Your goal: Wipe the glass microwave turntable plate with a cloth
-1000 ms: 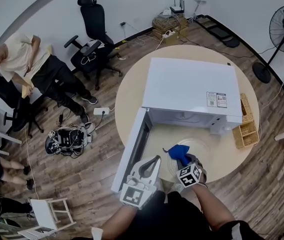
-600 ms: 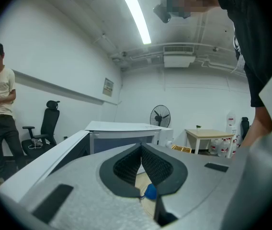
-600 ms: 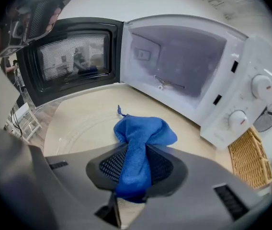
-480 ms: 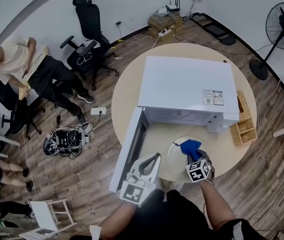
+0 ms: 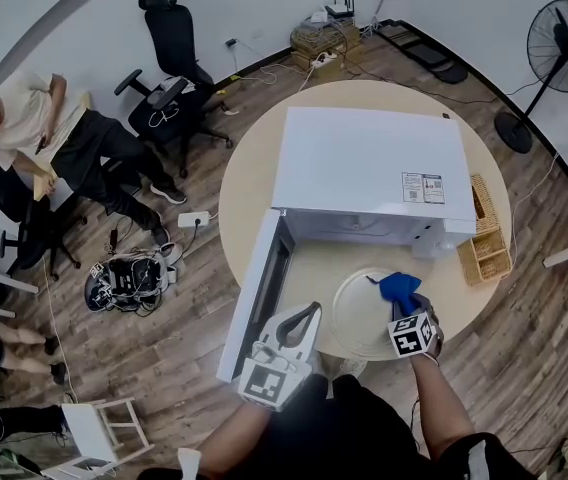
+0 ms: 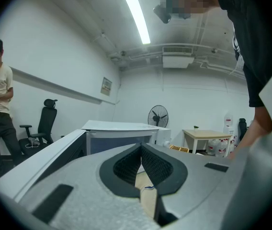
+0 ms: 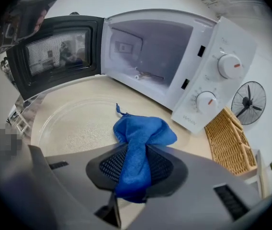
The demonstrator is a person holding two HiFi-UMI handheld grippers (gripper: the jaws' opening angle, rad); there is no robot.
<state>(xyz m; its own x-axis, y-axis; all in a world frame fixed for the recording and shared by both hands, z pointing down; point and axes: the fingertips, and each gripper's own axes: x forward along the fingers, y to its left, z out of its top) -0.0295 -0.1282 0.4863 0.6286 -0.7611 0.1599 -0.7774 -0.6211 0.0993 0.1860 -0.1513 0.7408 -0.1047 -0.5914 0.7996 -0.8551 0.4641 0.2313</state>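
Note:
The glass turntable plate [image 5: 364,318] lies flat on the round table [image 5: 254,188], in front of the open white microwave [image 5: 369,173]. My right gripper [image 5: 405,306] is shut on a blue cloth [image 5: 400,288] and holds it over the plate's far right part. In the right gripper view the cloth [image 7: 143,131] bunches out past the right gripper [image 7: 137,152], above the plate [image 7: 71,126]; whether it touches the glass I cannot tell. My left gripper [image 5: 309,316] hovers at the table's near edge, left of the plate. The left gripper [image 6: 141,150] is shut and holds nothing.
The microwave door [image 5: 256,293] stands open to the left, beside my left gripper. A wicker basket [image 5: 491,248] sits right of the microwave. A person [image 5: 34,118], office chairs [image 5: 169,28], floor cables [image 5: 129,278] and a standing fan [image 5: 562,43] surround the table.
My right gripper has carried the blue cloth from the plate's left side across to its right side. The left gripper has stayed where it was.

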